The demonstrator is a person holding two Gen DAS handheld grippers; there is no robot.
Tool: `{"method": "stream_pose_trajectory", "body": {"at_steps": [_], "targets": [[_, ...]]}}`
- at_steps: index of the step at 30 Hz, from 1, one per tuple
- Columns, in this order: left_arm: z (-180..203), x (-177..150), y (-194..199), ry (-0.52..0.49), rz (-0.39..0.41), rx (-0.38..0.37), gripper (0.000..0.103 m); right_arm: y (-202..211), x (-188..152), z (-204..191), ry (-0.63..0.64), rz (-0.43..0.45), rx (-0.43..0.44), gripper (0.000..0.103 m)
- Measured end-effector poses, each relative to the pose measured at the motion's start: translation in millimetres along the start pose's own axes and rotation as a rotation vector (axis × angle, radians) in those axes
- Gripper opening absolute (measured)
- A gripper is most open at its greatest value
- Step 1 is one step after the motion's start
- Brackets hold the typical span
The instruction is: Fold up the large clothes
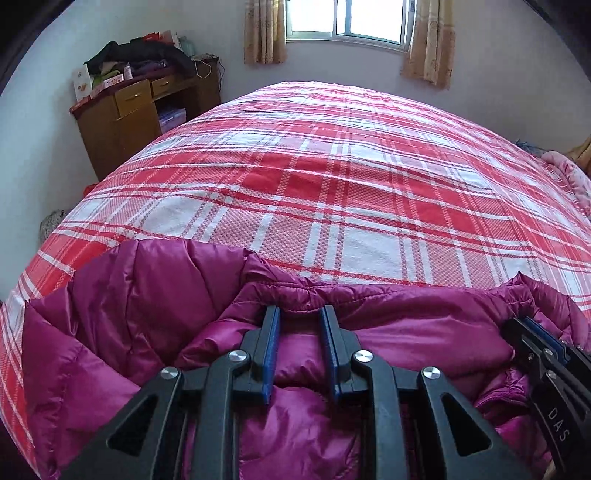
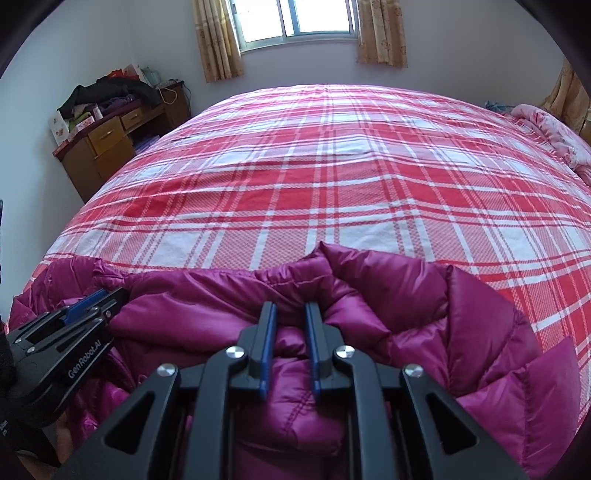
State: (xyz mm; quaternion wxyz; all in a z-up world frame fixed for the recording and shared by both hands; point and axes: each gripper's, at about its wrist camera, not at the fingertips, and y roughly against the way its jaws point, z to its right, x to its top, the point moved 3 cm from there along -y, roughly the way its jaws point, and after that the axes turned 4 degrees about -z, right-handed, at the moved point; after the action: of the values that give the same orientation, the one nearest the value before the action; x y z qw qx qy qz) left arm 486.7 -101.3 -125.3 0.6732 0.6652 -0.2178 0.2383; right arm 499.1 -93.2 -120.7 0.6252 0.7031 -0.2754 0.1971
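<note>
Both sets of jaws are clenched on the far edge of the jacket — a magenta, quilted, puffy thing bunched along the near side of the bed.

The left gripper has a fold of the padded fabric pinched between its blue-faced fingers; the seamed hem runs just past the tips. The right gripper grips the same edge further to the right, its fingers closer together with a ridge of cloth squeezed between them. Each gripper shows in the other's camera: the right one at the right margin of the left view, the left one at the left margin of the right view, both with their tips buried in the jacket's folds.

From the jaws the jacket spreads to either side. A broad, smooth panel lies to the left of the left gripper, and another puffed panel swells up to the right of the right gripper — between the two the fabric sags in wrinkles.

Beyond the jacket the bed carries a red-and-white plaid sheet, flat and bare to the far side. A pink quilt lies at the far right. A wooden desk piled with clothes stands at the far left, and a curtained window is in the far wall.
</note>
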Motion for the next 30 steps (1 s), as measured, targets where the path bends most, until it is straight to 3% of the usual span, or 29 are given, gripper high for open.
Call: {"method": "stream_pose_trajectory", "body": {"at_steps": [4, 12, 16, 20, 22, 23, 24, 26, 30], "targets": [[1.0, 1.8, -1.0, 0.001, 0.003, -0.002, 0.023, -0.9, 0.2, -1.9, 0.014, -0.005, -0.013, 0.018], [4.5, 2.1, -3.1, -0.014, 0.008, 0.022, 0.023, -9.5, 2.2, -22.6, 0.144, -0.025, -0.159, 0.020], [7.2, 2.2, -2.2, -0.029, 0.007, 0.046, 0.024, -7.3, 2.0, -17.0, 0.123, -0.026, -0.135, 0.020], [11.5, -2.2, 11.4, -0.083, -0.006, 0.095, 0.024, 9.9, 0.7, -16.4, 0.161, -0.084, -0.120, 0.021], [7.1, -9.9, 41.1, -0.107, 0.022, 0.061, 0.024, 48.0, -4.2, -11.2, 0.140, -0.010, -0.076, 0.024], [1.6, -15.7, 62.2, -0.116, 0.050, 0.032, 0.024, 79.8, -9.4, -4.0, 0.125, 0.069, -0.047, 0.036], [-4.2, -20.7, 77.2, -0.123, 0.070, 0.012, 0.024, 108.4, -16.0, 2.9, 0.116, 0.132, -0.029, 0.062], [-24.5, -37.0, 117.0, -0.124, 0.114, -0.028, 0.024, 163.7, -35.4, 18.9, 0.102, 0.232, 0.008, 0.085], [-78.4, -89.2, 195.2, -0.109, 0.166, -0.104, 0.025, 251.2, -89.3, 53.7, 0.104, 0.300, 0.039, 0.085]]}}
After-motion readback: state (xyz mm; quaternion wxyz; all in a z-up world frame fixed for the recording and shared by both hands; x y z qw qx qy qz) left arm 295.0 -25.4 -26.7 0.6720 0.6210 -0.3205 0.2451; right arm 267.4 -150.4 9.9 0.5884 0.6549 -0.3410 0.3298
